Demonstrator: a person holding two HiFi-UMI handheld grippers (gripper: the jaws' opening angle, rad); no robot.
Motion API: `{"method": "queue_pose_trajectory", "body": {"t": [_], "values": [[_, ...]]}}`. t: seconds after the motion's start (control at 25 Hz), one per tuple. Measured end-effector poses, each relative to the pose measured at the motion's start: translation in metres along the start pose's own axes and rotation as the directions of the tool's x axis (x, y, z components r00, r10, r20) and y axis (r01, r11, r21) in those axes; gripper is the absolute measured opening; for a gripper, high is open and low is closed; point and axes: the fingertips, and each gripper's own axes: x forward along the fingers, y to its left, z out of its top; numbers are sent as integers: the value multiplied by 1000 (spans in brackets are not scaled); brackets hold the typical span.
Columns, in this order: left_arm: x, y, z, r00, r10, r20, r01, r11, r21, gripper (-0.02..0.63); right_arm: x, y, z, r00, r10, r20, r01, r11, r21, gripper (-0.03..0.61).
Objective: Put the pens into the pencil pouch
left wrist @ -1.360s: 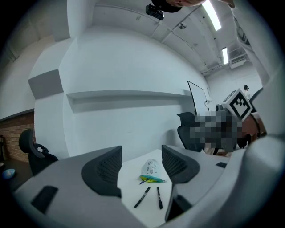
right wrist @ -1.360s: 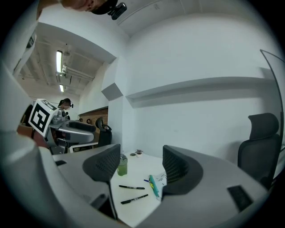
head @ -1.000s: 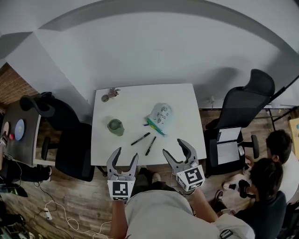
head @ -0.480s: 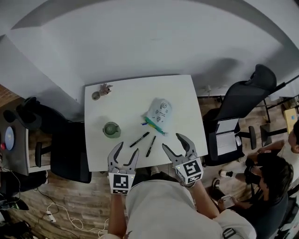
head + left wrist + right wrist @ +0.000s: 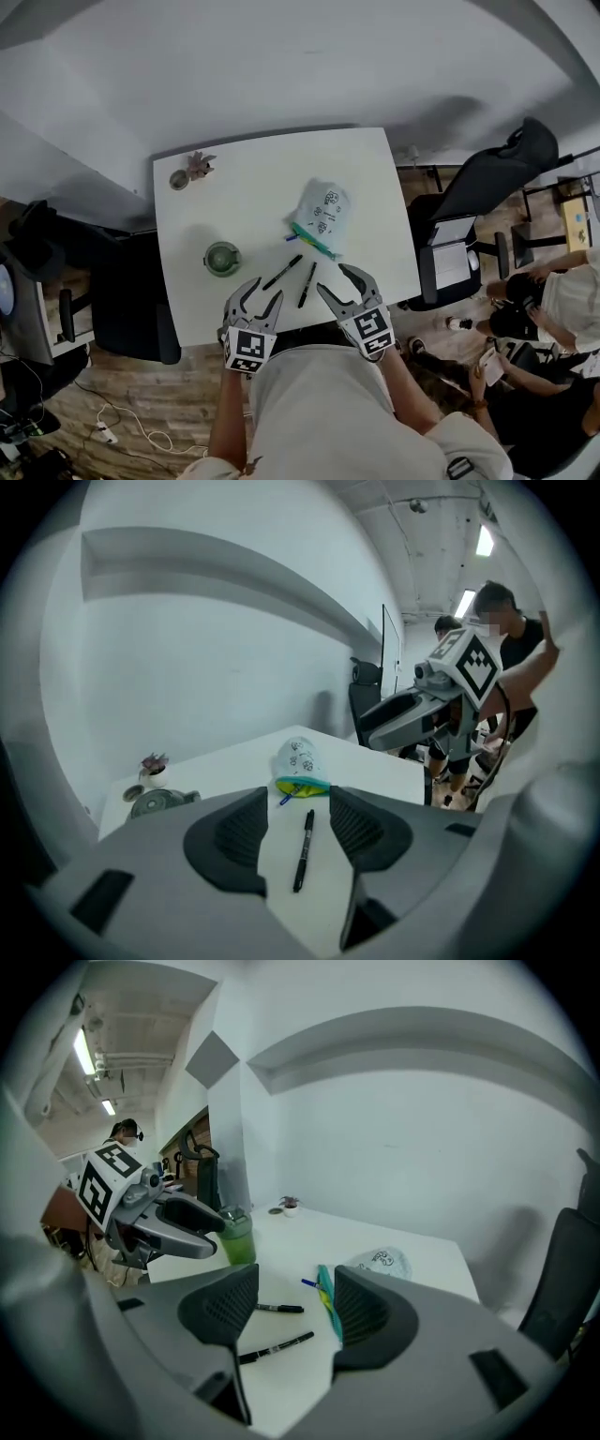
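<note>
A pale printed pencil pouch point(image 5: 321, 214) with a teal zip edge lies on the white table point(image 5: 253, 192), mouth toward me. A blue pen point(image 5: 292, 236) sticks out of it. Two black pens point(image 5: 282, 272) point(image 5: 307, 284) lie in front of the pouch. My left gripper point(image 5: 266, 289) hovers at the near edge, just short of the left pen point(image 5: 303, 850). Its jaws are closing with nothing between the pads. My right gripper point(image 5: 333, 278) hangs beside the right pen, jaws also closing and empty. Its view shows both pens point(image 5: 278, 1308) point(image 5: 275, 1345) and the pouch point(image 5: 380, 1262).
A green lidded cup point(image 5: 222, 259) stands left of the pens. A small potted plant point(image 5: 197, 165) and a little dish point(image 5: 178, 179) sit at the far left corner. Black office chairs point(image 5: 487, 183) flank the table. People sit at the right point(image 5: 562, 300).
Both grippers came down and forward over the table's near edge, toward the black pens. Their jaws have narrowed, the left more than the right.
</note>
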Motion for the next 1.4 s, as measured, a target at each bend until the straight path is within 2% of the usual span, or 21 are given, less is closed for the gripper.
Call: {"method": "queue_pose_trajectory", "body": {"t": [0.24,0.4,0.8,1.04,1.2,1.4], "values": [[22,4,-41,995,-48,-86,50,999,20,173,27,11,-31,994,36,-99,-35,999,12,238],[35,3,-66,986,-75,-151,77,997,5,162,39,16,-49,984,71,-162,-70,997,9,225],[66,-2,-116,953,-85,-292,84,996,-18,137,64,8,-76,958,136,-253,-146,989,-21,212],[75,-2,-129,938,-70,-339,61,997,-38,123,74,-14,-84,948,135,-288,-153,987,-41,198],[77,-5,-138,925,-62,-374,52,998,-36,121,83,-31,-89,941,95,-326,-129,988,-82,196],[76,-5,-143,925,-53,-377,38,998,-48,109,90,-41,-87,941,80,-329,-121,987,-104,195]]}}
